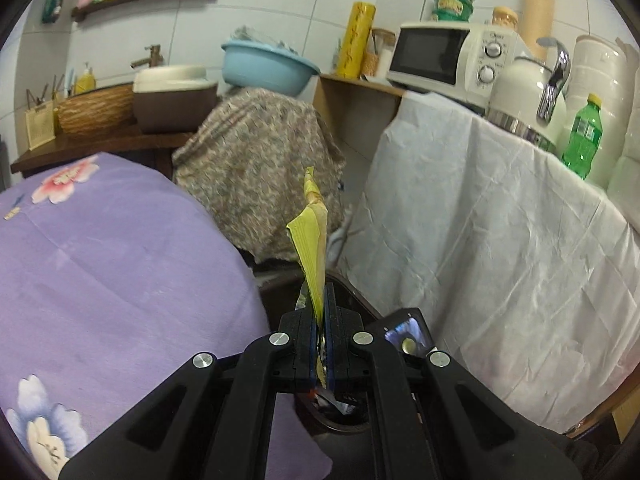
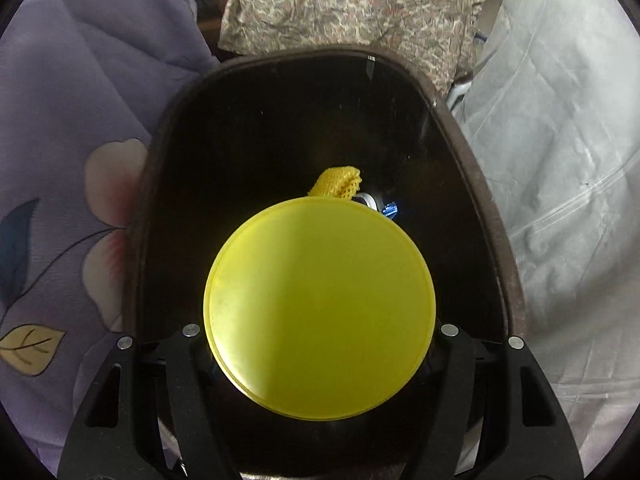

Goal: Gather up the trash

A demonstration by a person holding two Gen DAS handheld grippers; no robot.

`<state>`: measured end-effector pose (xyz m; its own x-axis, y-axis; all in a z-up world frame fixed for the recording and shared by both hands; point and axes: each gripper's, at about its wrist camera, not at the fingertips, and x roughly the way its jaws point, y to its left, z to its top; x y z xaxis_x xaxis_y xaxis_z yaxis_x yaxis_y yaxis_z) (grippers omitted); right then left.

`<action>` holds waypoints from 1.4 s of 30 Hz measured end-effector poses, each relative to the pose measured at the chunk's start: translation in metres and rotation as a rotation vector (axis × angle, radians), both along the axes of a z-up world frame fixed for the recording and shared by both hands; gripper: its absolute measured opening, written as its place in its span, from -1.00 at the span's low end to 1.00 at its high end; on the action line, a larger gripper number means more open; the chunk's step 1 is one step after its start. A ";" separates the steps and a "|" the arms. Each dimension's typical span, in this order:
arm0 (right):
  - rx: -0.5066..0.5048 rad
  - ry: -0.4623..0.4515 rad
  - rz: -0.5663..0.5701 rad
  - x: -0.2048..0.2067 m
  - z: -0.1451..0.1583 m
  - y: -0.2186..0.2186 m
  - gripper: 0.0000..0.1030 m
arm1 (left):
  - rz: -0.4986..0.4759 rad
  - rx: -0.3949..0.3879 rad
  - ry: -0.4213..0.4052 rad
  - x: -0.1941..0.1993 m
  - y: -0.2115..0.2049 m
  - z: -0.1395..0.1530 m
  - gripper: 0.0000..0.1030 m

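My left gripper is shut on a crumpled yellow wrapper, which sticks up between the fingers. Below it lies the dark trash bin, mostly hidden by the gripper. In the right wrist view my right gripper is shut on a round yellow-lidded container and holds it over the open mouth of the dark brown bin. Inside the bin lie a yellow mesh piece and a shiny blue scrap.
A purple floral cloth covers a surface to the left. A white sheet drapes a counter on the right, with a microwave, a kettle and a green bottle. A patterned cloth hangs behind, under a blue basin.
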<state>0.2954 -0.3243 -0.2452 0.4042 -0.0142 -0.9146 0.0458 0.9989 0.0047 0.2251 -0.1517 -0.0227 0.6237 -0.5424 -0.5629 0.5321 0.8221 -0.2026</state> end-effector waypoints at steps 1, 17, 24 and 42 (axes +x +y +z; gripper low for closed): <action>-0.010 0.003 -0.006 0.000 -0.001 0.000 0.34 | -0.008 0.006 0.012 0.002 -0.005 -0.003 -0.92; -0.003 -0.215 -0.060 -0.087 0.077 -0.015 0.56 | -0.093 0.120 0.166 0.033 -0.059 -0.044 -0.92; -0.026 -0.283 -0.117 -0.137 0.104 -0.026 0.65 | -0.109 0.226 0.285 0.055 -0.098 -0.088 -0.92; -0.078 -0.325 -0.218 -0.185 0.120 -0.042 0.66 | -0.128 0.268 0.265 0.048 -0.113 -0.091 0.20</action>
